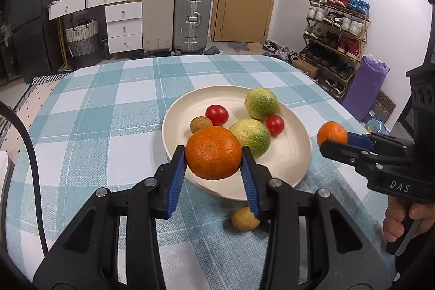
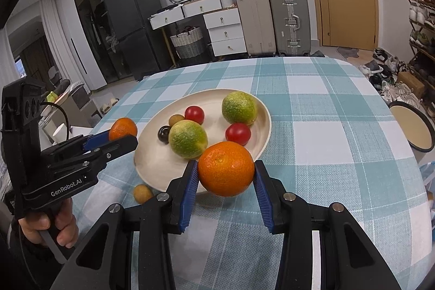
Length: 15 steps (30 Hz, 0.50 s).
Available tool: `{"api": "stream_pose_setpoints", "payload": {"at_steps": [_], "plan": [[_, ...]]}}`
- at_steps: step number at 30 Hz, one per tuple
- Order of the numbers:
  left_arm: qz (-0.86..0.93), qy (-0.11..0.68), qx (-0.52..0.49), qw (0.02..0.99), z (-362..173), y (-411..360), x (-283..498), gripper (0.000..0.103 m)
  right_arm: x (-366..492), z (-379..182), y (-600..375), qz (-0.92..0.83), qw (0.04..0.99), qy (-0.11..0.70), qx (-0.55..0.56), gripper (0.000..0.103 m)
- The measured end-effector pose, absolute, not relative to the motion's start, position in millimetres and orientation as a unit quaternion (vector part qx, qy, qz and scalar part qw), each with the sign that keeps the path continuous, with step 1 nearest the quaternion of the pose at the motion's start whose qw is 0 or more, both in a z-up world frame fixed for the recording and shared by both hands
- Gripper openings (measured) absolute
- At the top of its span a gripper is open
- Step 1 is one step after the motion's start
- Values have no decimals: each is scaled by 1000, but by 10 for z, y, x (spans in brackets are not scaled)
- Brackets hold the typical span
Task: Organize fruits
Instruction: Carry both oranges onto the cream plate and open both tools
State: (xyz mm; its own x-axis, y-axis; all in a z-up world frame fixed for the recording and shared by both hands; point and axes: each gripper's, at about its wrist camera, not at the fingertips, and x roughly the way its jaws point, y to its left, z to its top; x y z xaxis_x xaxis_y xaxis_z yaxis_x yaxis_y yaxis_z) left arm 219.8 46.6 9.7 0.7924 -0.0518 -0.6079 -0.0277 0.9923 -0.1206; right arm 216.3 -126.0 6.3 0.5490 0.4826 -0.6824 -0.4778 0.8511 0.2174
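At the left, the left gripper points forward and downward over the near rim of the cream plate, its blue pads pinching an orange from both sides so that the fruit hangs above the plate's near edge rather than resting on it. In the right wrist view the same tool shows from the side, a bare hand wrapped round its black handle low at the left edge, the body reaching toward the plate's left side. On the checked tablecloth just short of the plate lies a small brown fruit, apart from both tools. Inside the plate sit two green citrus fruits, one toward the near middle and one at the far side, two red tomatoes, another small brown fruit and, seen only from the right wrist, a dark round fruit. Further right, the right gripper also tilts downward, its pads clamped on a second orange held clear of the cloth at the plate's right rim. The person's right hand grips the trigger handle at the lower right edge.
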Motion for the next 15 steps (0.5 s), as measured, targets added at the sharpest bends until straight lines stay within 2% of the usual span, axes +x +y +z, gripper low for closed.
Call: {"api": "stream_pose_setpoints", "payload": {"at_steps": [15], "plan": [[-3, 335, -73, 939, -93, 595, 2400, 37, 2409, -51, -1139, 268, 881, 390, 20, 42]]}}
